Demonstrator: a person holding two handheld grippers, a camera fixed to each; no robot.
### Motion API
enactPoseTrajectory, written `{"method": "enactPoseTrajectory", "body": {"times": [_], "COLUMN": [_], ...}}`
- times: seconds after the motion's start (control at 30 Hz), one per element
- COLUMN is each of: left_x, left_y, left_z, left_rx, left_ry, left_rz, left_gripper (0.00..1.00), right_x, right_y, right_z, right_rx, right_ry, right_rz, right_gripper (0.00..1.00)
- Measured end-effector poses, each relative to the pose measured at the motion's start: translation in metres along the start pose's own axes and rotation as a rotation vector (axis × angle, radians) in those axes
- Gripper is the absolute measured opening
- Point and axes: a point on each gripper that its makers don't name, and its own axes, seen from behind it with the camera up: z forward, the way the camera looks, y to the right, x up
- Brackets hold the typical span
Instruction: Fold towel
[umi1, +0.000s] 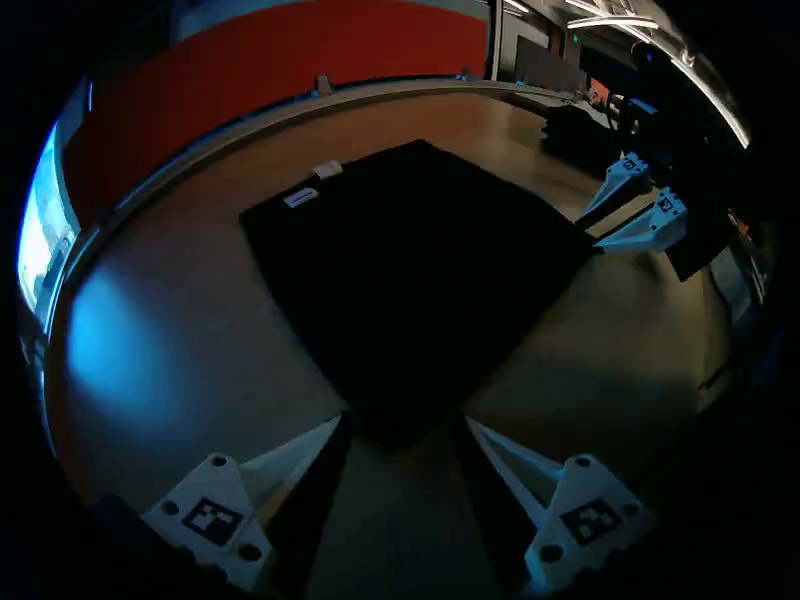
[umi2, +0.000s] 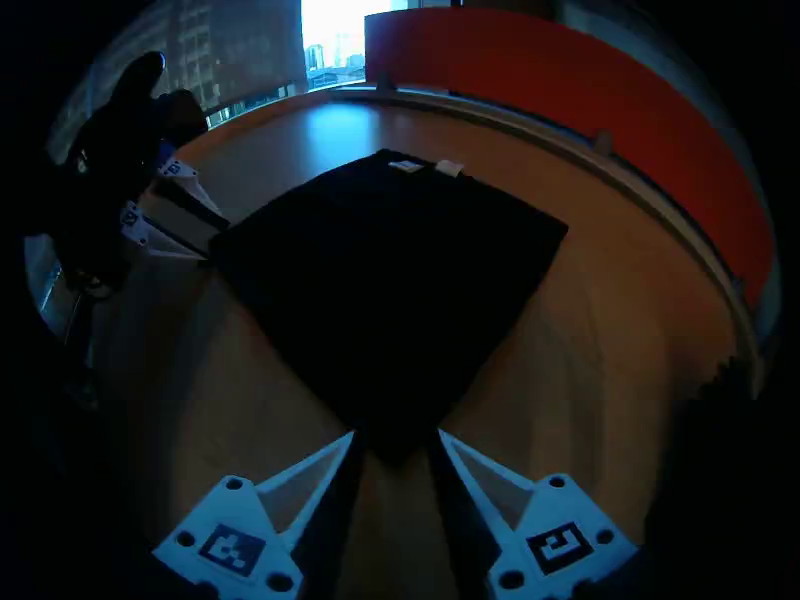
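Towel (umi1: 420, 270): one, dark, flat on the wooden tabletop (umi1: 180, 340); two white tags (umi1: 300, 197) near its far edge. Left gripper view has ceiling light strips (umi1: 610, 20); right gripper view has a bright window (umi2: 335, 30). Left gripper (umi1: 405, 425): fingers wide apart, holding nothing; a towel corner lies between them. Right gripper (umi2: 395, 435): likewise, at a neighbouring corner.

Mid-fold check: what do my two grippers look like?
Both alike: the left gripper and right gripper each have two white, wedge-shaped fingers with dark inner faces, each carrying a square black-and-white marker with small holes around it.
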Motion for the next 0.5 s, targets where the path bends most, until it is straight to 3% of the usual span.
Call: {"method": "enactPoseTrajectory", "body": {"times": [0.33,0.4,0.5], "left_x": [0.0014,0.0019,0.003], "left_y": [-0.0007,0.0001,0.001], "left_z": [-0.0002,0.0004,0.0013], "left_rx": [0.01,0.012,0.019], "left_ry": [-0.01,-0.01,-0.011], "left_rz": [-0.011,-0.012,-0.019], "left_gripper": [0.45,0.27,0.19], "right_x": [0.0008,0.0005,0.0008], "right_y": [-0.0046,-0.0068,-0.0086], "right_z": [0.0002,-0.0001,-0.0008], "right_rx": [0.021,0.029,0.036], "right_ry": [-0.004,-0.005,-0.004], "right_rz": [0.005,0.004,0.002], "right_gripper": [0.21,0.19,0.14]}}
